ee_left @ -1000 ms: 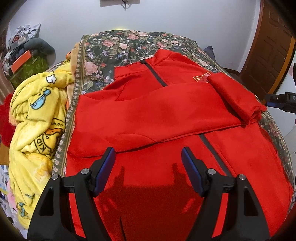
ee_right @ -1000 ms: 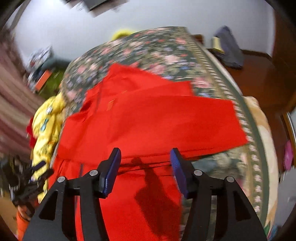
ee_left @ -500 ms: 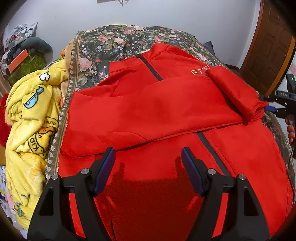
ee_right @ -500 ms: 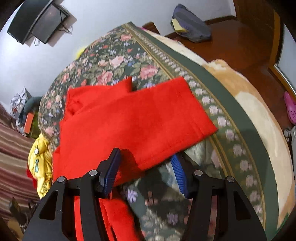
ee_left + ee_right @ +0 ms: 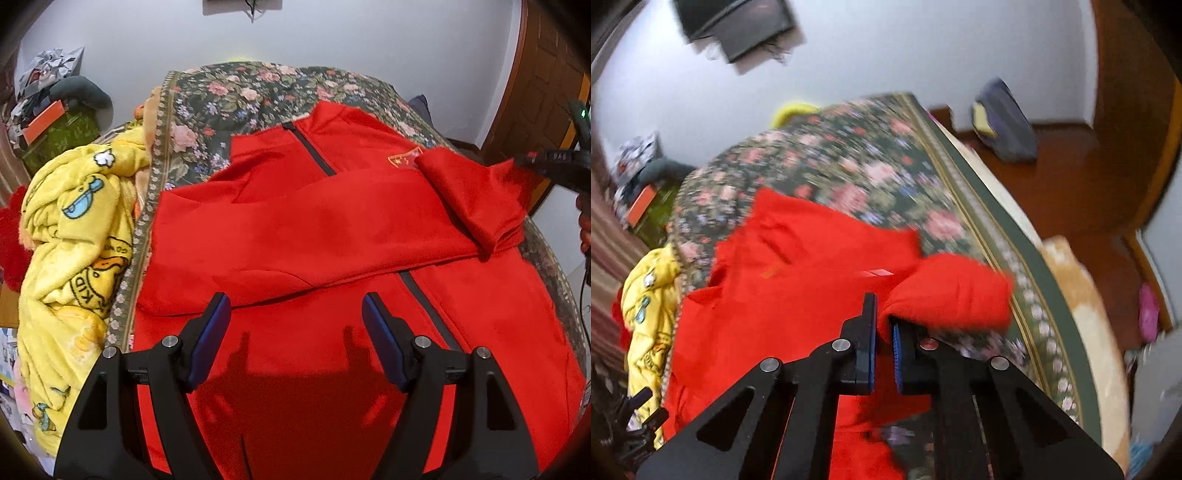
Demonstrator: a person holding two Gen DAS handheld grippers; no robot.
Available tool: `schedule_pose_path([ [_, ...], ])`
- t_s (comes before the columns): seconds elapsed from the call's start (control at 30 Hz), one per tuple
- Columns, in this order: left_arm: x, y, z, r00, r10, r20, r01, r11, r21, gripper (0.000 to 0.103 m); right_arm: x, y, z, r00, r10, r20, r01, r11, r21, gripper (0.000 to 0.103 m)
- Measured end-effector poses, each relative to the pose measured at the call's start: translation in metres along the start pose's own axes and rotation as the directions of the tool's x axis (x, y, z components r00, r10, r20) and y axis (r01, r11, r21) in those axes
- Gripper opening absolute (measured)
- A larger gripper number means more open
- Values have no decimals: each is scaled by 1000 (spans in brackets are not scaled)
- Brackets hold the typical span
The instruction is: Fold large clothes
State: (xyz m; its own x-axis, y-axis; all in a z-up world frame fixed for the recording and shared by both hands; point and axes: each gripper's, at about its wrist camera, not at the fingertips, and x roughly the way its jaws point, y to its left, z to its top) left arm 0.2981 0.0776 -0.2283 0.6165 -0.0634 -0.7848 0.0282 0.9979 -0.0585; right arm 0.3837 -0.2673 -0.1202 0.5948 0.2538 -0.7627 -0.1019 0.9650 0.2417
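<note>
A red zip jacket (image 5: 332,236) lies front up on the floral bedspread (image 5: 236,92). One sleeve is folded across its chest. My left gripper (image 5: 295,314) is open and empty, hovering over the jacket's lower half. My right gripper (image 5: 882,325) is shut on the other red sleeve (image 5: 953,291) and lifts it off the bed at the jacket's right side. The same gripper (image 5: 554,162) shows at the right edge of the left wrist view, with the sleeve (image 5: 476,192) bunched beside it. The right wrist view is blurred.
A yellow cartoon blanket (image 5: 70,236) is heaped along the bed's left edge. Boxes and clutter (image 5: 48,110) stand at the back left. A wooden door (image 5: 535,92) is at the right. A dark bag (image 5: 1004,122) lies on the wooden floor beyond the bed.
My right gripper has closed on the sleeve end at the jacket's right side and raised it. My left gripper has stayed open and barely moved.
</note>
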Motion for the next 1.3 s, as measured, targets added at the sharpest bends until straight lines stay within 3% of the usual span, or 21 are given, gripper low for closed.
schedule_pose_path([
  [0.23, -26, 22, -5, 999, -9, 49, 11, 999, -47, 73, -34, 94, 20, 986, 161, 37, -154, 976, -155, 6],
  [0.47, -49, 57, -17, 997, 2, 81, 7, 994, -106, 73, -14, 204, -5, 939, 327, -106, -343, 905, -252, 6],
  [0.63, -55, 85, -32, 998, 10, 65, 0, 987, -162, 73, 39, 248, -55, 903, 327, -280, -400, 878, -264, 6],
  [0.87, -53, 117, -57, 999, 27, 25, -21, 974, -226, 73, 90, 264, -120, 852, 244, -464, -405, 868, -286, 6],
  [0.97, -47, 124, -61, 1000, 10, 6, -8, 968, -252, 73, 82, 265, -124, 857, 232, -461, -396, 868, -299, 6],
  [1.1, -37, 125, -62, 997, -71, -9, 65, 948, -312, 73, 60, 247, -107, 887, 208, -413, -359, 872, -332, 9],
  [1.17, -30, 122, -58, 993, -119, -10, 108, 936, -336, 73, 50, 235, -95, 905, 194, -379, -333, 877, -346, 21],
  [1.23, -24, 114, -54, 986, -166, -12, 151, 923, -353, 73, 41, 228, -88, 927, 178, -330, -298, 884, -361, 47],
  [1.3, -17, 104, -49, 975, -220, -14, 199, 907, -370, 73, 27, 209, -79, 957, 143, -252, -235, 891, -388, 57],
])
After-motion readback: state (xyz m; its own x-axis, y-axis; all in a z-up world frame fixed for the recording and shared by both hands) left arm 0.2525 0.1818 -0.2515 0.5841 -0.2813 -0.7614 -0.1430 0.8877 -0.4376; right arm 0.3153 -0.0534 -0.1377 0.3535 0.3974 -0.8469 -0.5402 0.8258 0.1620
